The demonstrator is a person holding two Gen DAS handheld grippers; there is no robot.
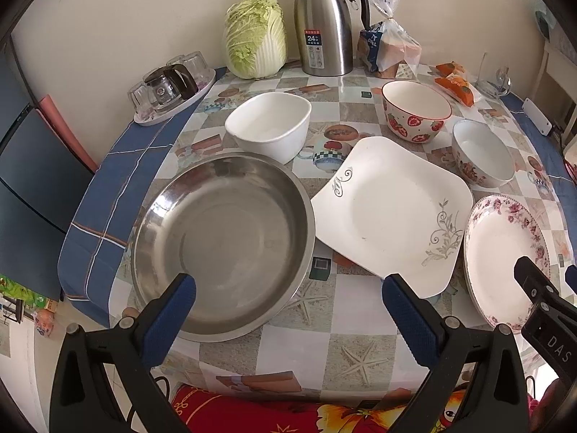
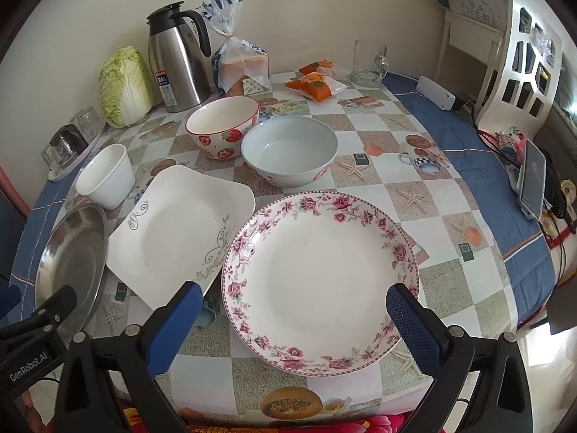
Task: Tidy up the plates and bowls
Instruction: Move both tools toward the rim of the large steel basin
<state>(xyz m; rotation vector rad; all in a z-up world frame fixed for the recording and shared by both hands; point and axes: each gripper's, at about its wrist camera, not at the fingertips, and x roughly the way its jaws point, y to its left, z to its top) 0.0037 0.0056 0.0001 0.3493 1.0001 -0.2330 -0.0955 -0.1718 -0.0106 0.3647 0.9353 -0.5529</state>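
A steel basin (image 1: 223, 238) lies at the table's front left, also in the right wrist view (image 2: 72, 252). A white square plate (image 1: 389, 213) (image 2: 176, 231) leans on its rim. A round floral plate (image 2: 317, 281) (image 1: 505, 256) lies at the front right. Behind stand a white oblong bowl (image 1: 268, 126) (image 2: 106, 175), a strawberry bowl (image 1: 414, 110) (image 2: 221, 126) and a pale floral bowl (image 1: 481, 151) (image 2: 288, 149). My left gripper (image 1: 288, 285) is open above the basin's near edge. My right gripper (image 2: 294, 296) is open over the floral plate.
At the back stand a cabbage (image 1: 256, 36), a steel thermos jug (image 1: 322, 21), bagged bread (image 1: 389, 47), orange snack packs (image 2: 315, 83), a glass mug (image 2: 368, 61) and a tray of glasses (image 1: 169, 86). A phone (image 2: 532, 180) and cables lie at the right edge.
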